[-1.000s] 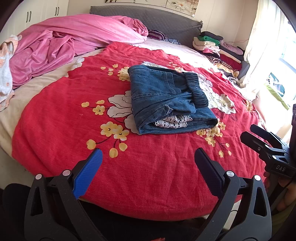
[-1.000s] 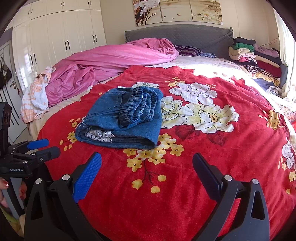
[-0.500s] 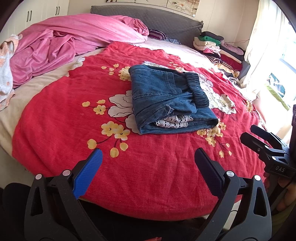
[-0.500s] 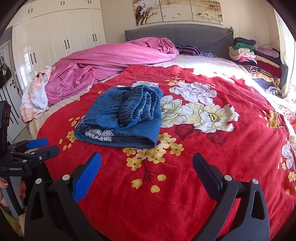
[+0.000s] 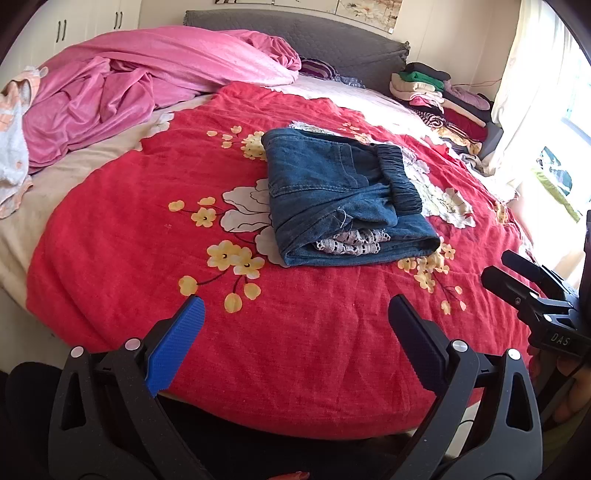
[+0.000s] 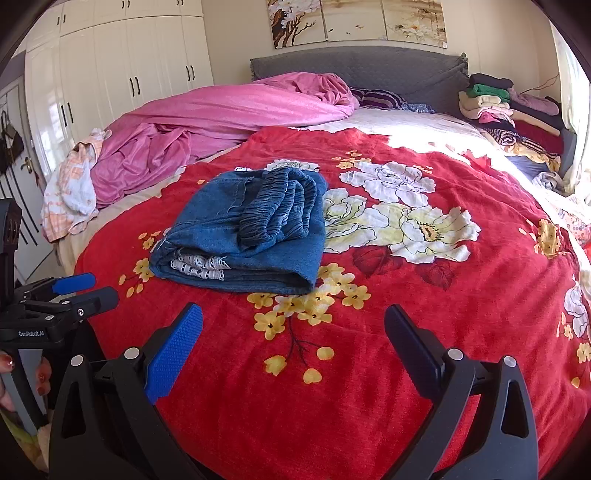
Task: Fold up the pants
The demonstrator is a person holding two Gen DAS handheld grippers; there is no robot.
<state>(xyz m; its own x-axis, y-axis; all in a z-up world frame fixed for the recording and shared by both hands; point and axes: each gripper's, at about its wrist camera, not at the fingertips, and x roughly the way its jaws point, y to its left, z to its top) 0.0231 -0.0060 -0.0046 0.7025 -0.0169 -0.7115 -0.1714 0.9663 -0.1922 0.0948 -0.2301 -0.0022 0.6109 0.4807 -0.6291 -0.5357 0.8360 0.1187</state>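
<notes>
Both my grippers hang over the near edge of the red floral blanket (image 5: pixel 110 229), the left gripper (image 5: pixel 295 325) and right gripper (image 6: pixel 293 328) each spread wide and holding nothing. My blue denim pants (image 5: pixel 332 206) lie folded into a thick rectangular bundle mid-blanket, elastic waistband (image 6: pixel 280 206) bunched on top, white lace trim (image 5: pixel 351 242) peeking from the near folded edge

The wall paintings (image 6: pixel 356 20) are cut off at the upper edge of the frame. The hand (image 6: pixel 7 384) at lower left is largely hidden behind the left gripper (image 6: pixel 96 290).
</notes>
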